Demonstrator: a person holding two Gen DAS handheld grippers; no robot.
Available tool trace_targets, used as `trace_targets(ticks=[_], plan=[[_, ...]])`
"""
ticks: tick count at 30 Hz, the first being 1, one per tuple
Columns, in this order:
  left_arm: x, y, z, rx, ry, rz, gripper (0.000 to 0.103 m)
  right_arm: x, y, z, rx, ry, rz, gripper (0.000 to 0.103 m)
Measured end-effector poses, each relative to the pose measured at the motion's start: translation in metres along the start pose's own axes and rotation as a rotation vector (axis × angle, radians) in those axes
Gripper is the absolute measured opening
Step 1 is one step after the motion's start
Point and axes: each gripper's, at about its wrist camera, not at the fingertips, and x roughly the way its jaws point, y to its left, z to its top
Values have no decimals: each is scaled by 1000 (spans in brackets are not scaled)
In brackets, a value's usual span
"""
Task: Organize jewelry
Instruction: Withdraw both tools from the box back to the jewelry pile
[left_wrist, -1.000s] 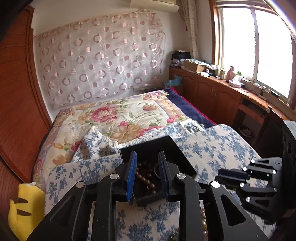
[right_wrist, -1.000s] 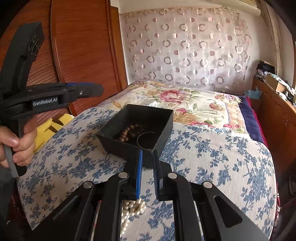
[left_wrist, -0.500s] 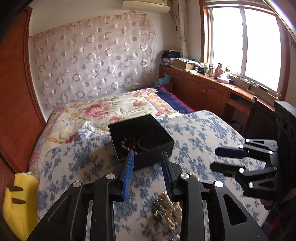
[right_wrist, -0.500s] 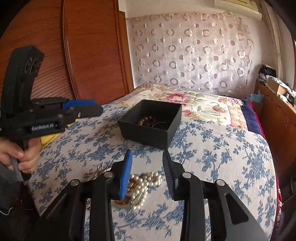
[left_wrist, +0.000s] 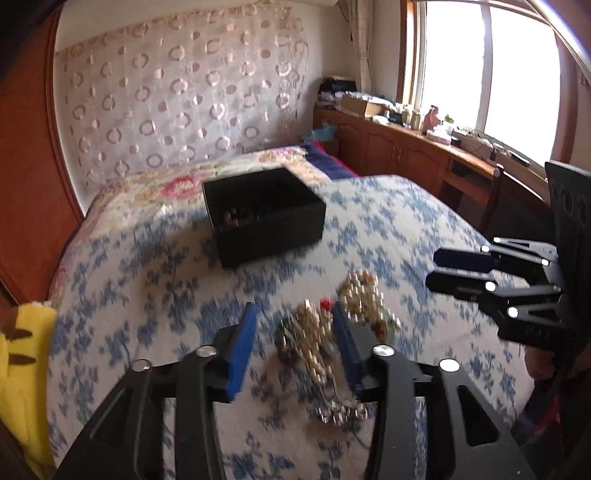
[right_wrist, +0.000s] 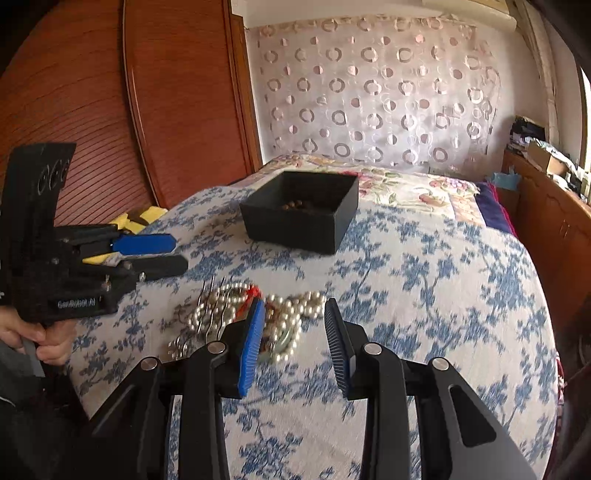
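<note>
Both grippers, left gripper (left_wrist: 295, 332) and right gripper (right_wrist: 293, 328), spread over jewelry pile (right_wrist: 255, 314) (nothing held)

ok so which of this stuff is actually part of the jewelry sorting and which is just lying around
Part of the job:
- black box, brown beads already inside
- pearl necklace pile on the blue floral cloth
- metal hairpins beside the pearls
- left gripper and right gripper, jaws apart

Just lying about:
- yellow plush toy
- clutter on the window counter
- floral bedspread
</note>
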Motion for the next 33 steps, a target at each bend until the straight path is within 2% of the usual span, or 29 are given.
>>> trace_targets(ticks=[5, 10, 12, 17, 22, 26, 29, 33], plan=[[9, -3, -20, -19, 53, -15, 45, 1, 2, -11, 8, 13, -4, 36], [20, -12, -30, -21, 88, -27, 54, 1, -1, -16, 25, 12, -16, 36], [23, -19, -32, -14, 94, -32, 62, 0, -2, -17, 25, 13, -19, 36], [31, -34, -33, 18, 110, -41, 69, -3, -2, -16, 24, 8, -23, 36], [43, -42, -37, 44, 151, 0, 69, -2, 0, -17, 29, 8, -14, 36], [41, -38, -37, 41, 151, 12, 69, 0, 3, -18, 25, 16, -7, 36], [35, -31, -40, 42, 153, -11, 53, 2, 4, -19, 28, 18, -6, 36], [29, -26, -45, 43, 159, -34, 52, 4, 4, -20, 29, 22, -4, 36]])
